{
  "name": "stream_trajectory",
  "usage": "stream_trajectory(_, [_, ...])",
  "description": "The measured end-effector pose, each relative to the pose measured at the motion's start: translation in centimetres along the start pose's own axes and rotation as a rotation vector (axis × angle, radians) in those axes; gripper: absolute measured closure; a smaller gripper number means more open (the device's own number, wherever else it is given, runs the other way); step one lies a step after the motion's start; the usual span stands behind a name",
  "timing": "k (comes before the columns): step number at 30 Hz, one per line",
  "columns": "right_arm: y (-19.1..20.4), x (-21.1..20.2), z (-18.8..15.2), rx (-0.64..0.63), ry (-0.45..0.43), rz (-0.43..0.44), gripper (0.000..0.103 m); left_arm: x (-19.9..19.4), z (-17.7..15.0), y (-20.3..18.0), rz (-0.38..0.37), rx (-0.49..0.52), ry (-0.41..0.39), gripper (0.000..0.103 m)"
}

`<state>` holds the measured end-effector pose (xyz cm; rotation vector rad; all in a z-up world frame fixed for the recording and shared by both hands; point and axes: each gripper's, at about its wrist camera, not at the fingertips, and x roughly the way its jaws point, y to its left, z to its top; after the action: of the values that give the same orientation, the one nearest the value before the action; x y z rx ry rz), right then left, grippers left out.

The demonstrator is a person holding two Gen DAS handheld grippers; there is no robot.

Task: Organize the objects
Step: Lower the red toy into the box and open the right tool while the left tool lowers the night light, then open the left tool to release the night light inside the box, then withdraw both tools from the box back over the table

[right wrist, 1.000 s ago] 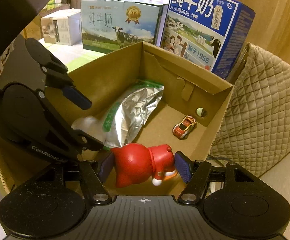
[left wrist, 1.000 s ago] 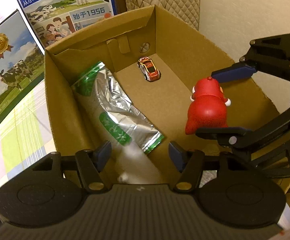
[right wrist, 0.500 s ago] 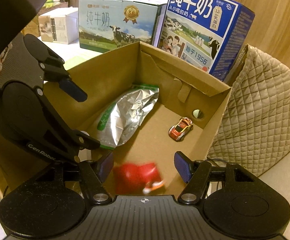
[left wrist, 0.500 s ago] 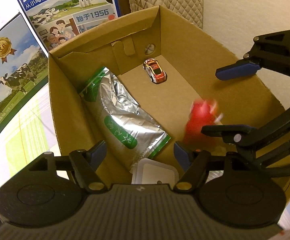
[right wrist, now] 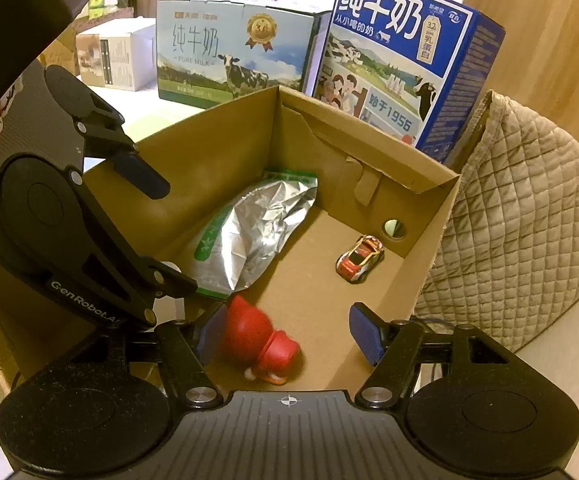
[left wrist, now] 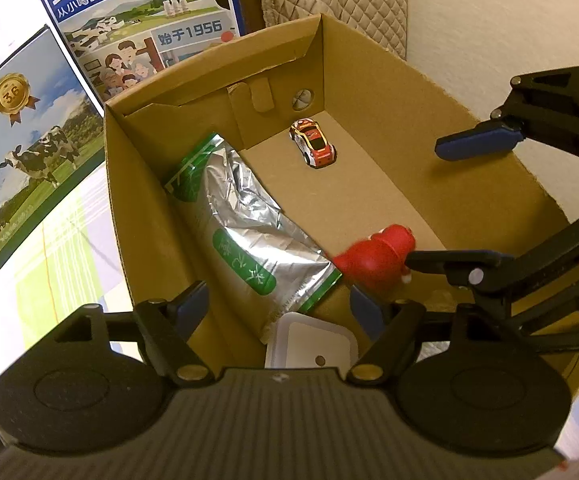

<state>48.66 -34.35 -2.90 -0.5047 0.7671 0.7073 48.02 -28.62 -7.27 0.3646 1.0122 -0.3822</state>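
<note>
In the left wrist view, the left hand-held gripper (left wrist: 279, 308) is seen spread and empty above the near end of the open brown cardboard box (left wrist: 421, 92), in which a crinkled silver foil pouch with green labels (left wrist: 249, 232), a small red-and-white toy car (left wrist: 313, 149) and a white square plastic container (left wrist: 311, 346) are already stored. The glossy red toy figurine (left wrist: 377, 256), pinched in the right hand-held gripper (left wrist: 441, 200) a second ago, is now found lying tipped on the box floor, touching the pouch's corner, and slightly blurred. In the right wrist view, the right hand-held gripper (right wrist: 287, 330) is shown spread, with the figurine (right wrist: 257, 340) lying loose beside its left finger. The drop is judged complete, so a further object can be fetched.
</note>
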Motion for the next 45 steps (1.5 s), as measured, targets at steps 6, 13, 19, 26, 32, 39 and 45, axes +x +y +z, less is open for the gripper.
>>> stream_trajectory(6, [0.3,-0.7,-0.2,0.017,-0.012,0.001,0.038,-0.6,-0.3,-0.1,0.002,-0.009,-0.004,0.027])
stream_trajectory(13, [0.6,-2.3,-0.7,0.044,-0.042,0.003,0.038,-2.2,-0.8,-0.5,0.010,-0.024,-0.022,0.025])
stream_trajectory(19, [0.6,-4.7,-1.1,0.106,-0.103,0.009,0.037,-4.7,-1.3,-0.6,0.012,-0.058,-0.060,0.023])
stream_trajectory(26, [1.1,-8.3,-1.7,0.190,-0.201,0.029,0.034,-8.8,-2.5,-0.4,0.009,-0.130,-0.116,0.016])
stream_trajectory(32, [1.8,-11.3,-2.5,0.281,-0.288,0.070,0.024,-12.9,-4.7,0.0,0.015,-0.219,-0.174,0.011])
stream_trajectory(39, [3.3,-13.2,-3.5,0.346,-0.320,0.089,0.020,-16.4,-7.4,0.9,0.037,-0.293,-0.218,0.011])
stream_trajectory(45, [5.1,-14.3,-4.1,0.436,-0.335,0.051,0.020,-18.6,-9.9,1.8,0.038,-0.317,-0.247,0.009])
